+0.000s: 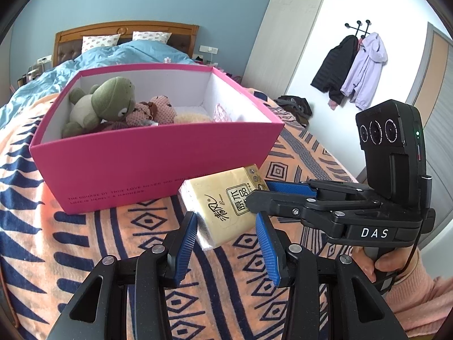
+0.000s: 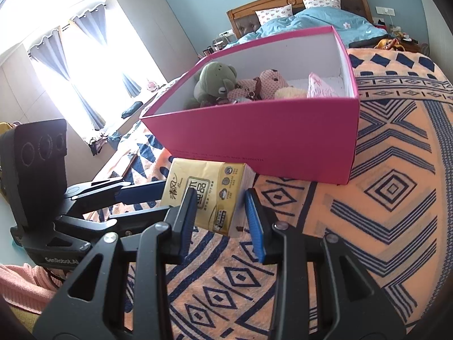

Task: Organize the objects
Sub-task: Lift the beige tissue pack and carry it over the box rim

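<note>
A yellow tissue pack [image 1: 223, 204] is held just above the patterned blanket, in front of a pink box [image 1: 141, 164]. My left gripper [image 1: 226, 226] has its blue pads on both sides of the pack's near end. My right gripper [image 1: 259, 195] comes in from the right and closes on the pack's other end. In the right wrist view the pack [image 2: 209, 189] sits between the right gripper's [image 2: 220, 201] pads, with the left gripper [image 2: 153, 195] holding it from the left. The pink box [image 2: 269, 136] holds a green plush bear [image 1: 107, 102], a pink bear [image 1: 161, 110] and other soft items.
The box stands on an orange and navy patterned blanket [image 1: 56, 226] on a bed with a blue duvet [image 1: 127, 53] and wooden headboard. Coats hang on a rack [image 1: 356, 65] at the right wall. A window with curtains [image 2: 79, 65] shows at the left.
</note>
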The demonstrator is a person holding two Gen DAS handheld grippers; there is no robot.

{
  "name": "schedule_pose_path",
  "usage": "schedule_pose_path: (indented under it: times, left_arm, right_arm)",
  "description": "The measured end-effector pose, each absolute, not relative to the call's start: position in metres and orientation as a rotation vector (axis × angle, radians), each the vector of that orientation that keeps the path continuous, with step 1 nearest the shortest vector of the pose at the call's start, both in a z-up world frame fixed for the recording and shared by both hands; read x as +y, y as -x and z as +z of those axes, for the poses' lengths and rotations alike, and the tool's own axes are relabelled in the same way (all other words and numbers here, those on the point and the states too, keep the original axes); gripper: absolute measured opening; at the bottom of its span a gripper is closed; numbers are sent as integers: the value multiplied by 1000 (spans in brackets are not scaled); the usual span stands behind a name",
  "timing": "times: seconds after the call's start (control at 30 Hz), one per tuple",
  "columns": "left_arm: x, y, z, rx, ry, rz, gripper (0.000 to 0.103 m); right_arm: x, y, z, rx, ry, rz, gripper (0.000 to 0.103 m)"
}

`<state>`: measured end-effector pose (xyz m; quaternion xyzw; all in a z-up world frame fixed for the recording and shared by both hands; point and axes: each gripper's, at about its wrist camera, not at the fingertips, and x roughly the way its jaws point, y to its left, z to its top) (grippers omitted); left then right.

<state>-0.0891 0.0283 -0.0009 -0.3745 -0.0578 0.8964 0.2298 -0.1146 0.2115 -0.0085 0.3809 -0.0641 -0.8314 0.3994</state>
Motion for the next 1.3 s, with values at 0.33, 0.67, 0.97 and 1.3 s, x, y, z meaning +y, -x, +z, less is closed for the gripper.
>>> schedule_pose_path:
  times: [0.33,0.67,0.97,1.3]
  left_arm:
    - [24,91,10,-151,993,2490,43]
    - [18,95,20,-153,958,2518,43]
    - [15,98,26,-148,934,2533,43]
    - [13,103,30,-153,923,2541,43]
  right_arm:
    - [208,115,3,-139,-930,-2111,38]
    - [202,118,19,-118,-884,-2121,38]
    - [198,121,25,-110,-860,-2127,38]
    - [196,126,34,-100,-834,-2136,38]
